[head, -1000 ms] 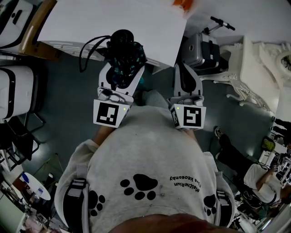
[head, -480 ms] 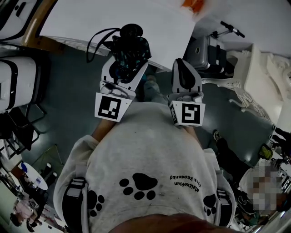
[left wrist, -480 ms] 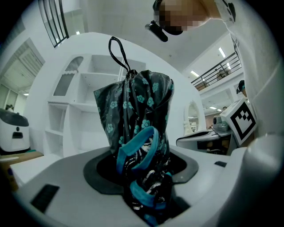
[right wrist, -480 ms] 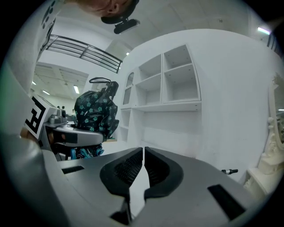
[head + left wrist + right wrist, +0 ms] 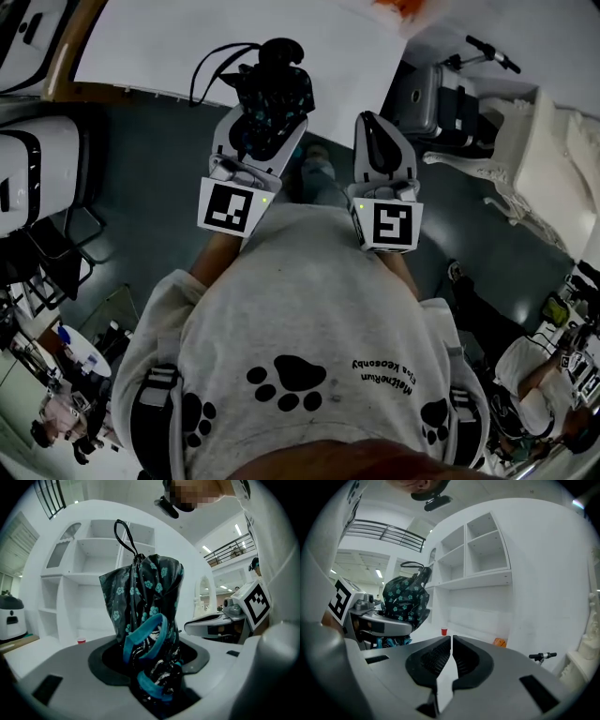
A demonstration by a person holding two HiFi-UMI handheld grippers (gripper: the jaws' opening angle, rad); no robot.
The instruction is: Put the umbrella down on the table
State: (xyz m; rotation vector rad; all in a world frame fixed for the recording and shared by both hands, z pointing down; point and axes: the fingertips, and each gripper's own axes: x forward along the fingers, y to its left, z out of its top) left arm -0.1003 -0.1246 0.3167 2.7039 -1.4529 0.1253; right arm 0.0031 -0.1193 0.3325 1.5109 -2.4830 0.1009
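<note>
A folded umbrella, dark with teal flowers and a teal strap, stands upright between the jaws of my left gripper. In the left gripper view the umbrella fills the middle, and the left gripper is shut on its lower part. Its black cord loop sticks up at the top. The umbrella's top hangs over the near edge of the white table. My right gripper is beside it to the right, short of the table, shut with nothing in it.
A red cup and an orange thing sit on the table's far side. White shelves stand behind it. A grey case and a scooter handlebar are at the right, a white chair at the left.
Both grippers have moved forward toward the table, and the umbrella has gone with the left one. Its top now reaches over the table's edge.
</note>
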